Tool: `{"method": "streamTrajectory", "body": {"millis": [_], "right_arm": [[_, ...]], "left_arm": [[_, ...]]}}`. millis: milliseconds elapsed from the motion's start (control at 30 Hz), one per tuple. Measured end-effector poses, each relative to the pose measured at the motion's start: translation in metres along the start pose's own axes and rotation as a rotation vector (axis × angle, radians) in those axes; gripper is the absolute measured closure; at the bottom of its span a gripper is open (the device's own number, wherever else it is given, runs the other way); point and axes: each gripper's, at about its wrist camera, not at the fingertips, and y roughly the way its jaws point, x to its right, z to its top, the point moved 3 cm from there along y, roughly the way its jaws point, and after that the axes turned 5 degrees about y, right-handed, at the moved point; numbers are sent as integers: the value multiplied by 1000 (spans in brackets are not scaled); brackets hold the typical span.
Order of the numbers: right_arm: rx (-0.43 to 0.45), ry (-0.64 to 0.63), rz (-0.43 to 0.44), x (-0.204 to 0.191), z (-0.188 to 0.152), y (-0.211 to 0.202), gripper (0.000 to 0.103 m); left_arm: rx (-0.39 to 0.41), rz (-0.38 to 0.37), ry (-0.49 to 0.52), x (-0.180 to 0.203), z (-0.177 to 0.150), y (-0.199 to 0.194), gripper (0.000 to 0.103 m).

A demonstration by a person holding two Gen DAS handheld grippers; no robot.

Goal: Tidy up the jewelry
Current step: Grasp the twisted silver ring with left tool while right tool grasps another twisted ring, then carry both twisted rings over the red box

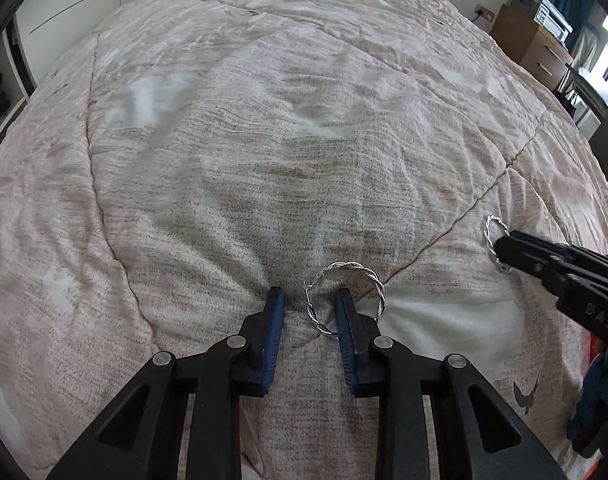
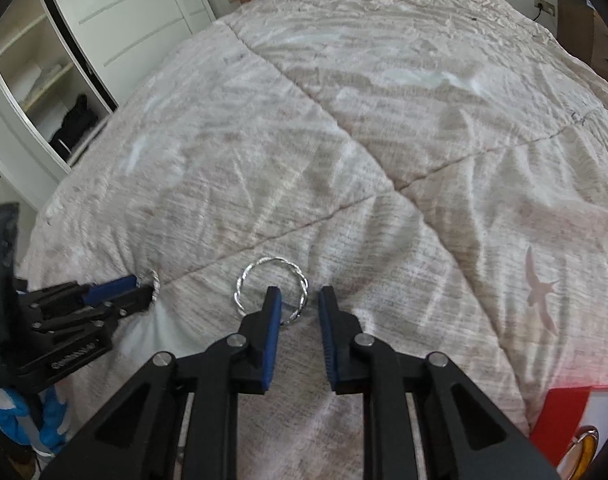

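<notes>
Two twisted silver hoop earrings lie on a beige quilted bedspread (image 1: 264, 140). In the left wrist view one hoop (image 1: 373, 276) lies at my left gripper (image 1: 309, 298), which is open; the hoop's left part sits between the blue pads and its right part passes behind the right finger. In the right wrist view the other hoop (image 2: 248, 278) lies at my right gripper (image 2: 298, 296), open, with the left finger (image 2: 272, 300) over the hoop's lower part. The right gripper (image 1: 507, 248) also shows in the left wrist view beside its hoop (image 1: 488, 232). The left gripper (image 2: 142, 286) shows in the right wrist view with its hoop (image 2: 155, 282).
The bedspread (image 2: 383, 120) covers the whole bed, with stitched seams and bird prints. A red and white box (image 2: 567, 420) lies at the near right corner. An open wardrobe (image 2: 44, 80) stands left; wooden drawers (image 1: 543, 52) stand right of the bed.
</notes>
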Motion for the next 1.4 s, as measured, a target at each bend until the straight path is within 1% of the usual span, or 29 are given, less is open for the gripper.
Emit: {"method": "streamTrajectory", "body": {"millis": [100, 267, 333, 400, 467, 500, 700, 867, 1167, 1400], "right_arm": [[-9, 2, -7, 0, -1, 8, 85], [-36, -22, -26, -2, -2, 19, 86], [-45, -32, -29, -3, 0, 22, 88], [-43, -39, -45, -5, 0, 20, 91], [-24, -54, -61, -10, -1, 15, 97], [-9, -55, -64, -11, -2, 11, 97], [75, -7, -29, -8, -8, -25, 98], [114, 33, -12, -5, -14, -59, 97], [164, 58, -7, -12, -33, -118, 97], [220, 91, -30, -9, -56, -180, 97]], "left_arm": [[3, -9, -3, -1, 0, 3, 77], [16, 4, 6, 2, 1, 7, 78], [20, 3, 1, 2, 1, 7, 80], [24, 5, 0, 2, 2, 7, 87], [28, 7, -4, 1, 3, 3, 95], [33, 3, -10, 1, 3, 0, 97], [57, 18, -23, 2, 2, -16, 98], [75, 32, -36, 3, 0, -36, 98], [120, 85, -16, 10, -16, -95, 98], [157, 95, -6, 22, -37, -142, 98]]}}
